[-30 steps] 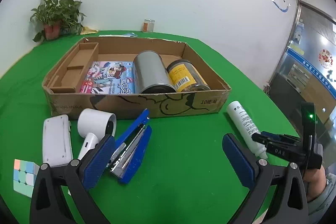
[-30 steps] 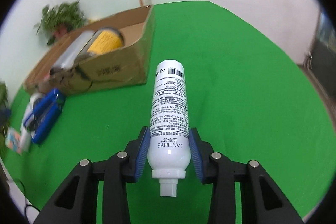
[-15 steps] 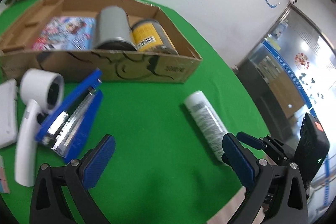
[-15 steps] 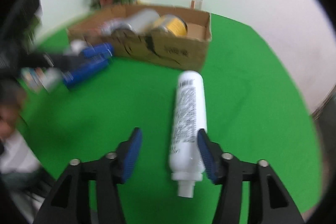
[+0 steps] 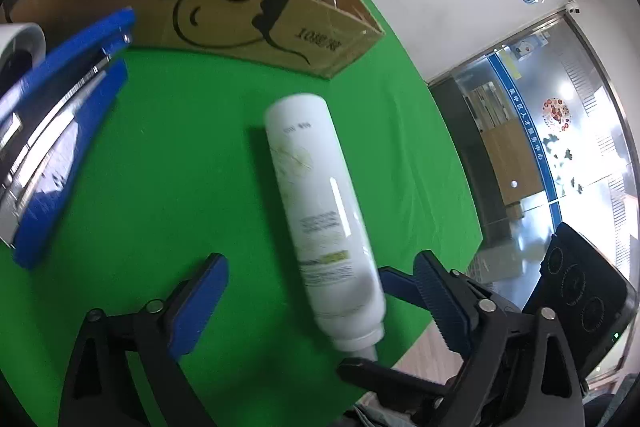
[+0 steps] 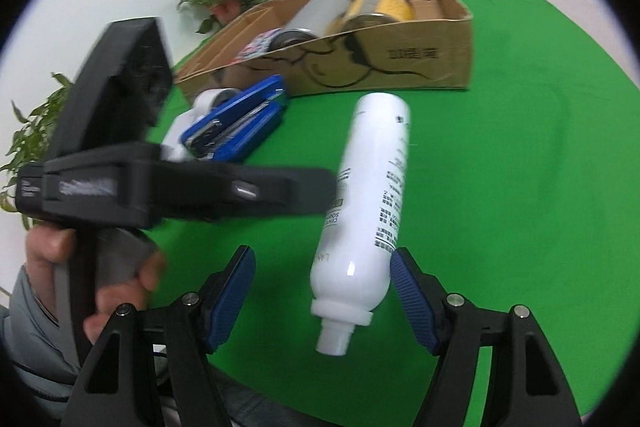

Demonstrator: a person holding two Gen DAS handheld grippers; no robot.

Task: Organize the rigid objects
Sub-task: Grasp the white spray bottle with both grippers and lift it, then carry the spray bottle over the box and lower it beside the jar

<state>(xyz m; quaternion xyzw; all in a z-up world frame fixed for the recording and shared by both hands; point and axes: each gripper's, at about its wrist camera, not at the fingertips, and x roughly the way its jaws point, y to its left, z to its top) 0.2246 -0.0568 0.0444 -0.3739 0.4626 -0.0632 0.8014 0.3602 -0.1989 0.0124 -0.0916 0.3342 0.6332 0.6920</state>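
On the green counter, near the cardboard box, a white bottle lay between both wide claws; a one-sided nudge might have rolled it off.

The left claw had just been narrowing and the right claw widening, neither pressing the bottle.

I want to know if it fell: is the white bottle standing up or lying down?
Lying down. The white bottle rests lengthwise on the green table, neck toward the camera.

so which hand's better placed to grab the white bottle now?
Left, probably. The left tongs straddle the white bottle mid-body and have just been closing. The right tongs have just opened off it, framing only its neck end.
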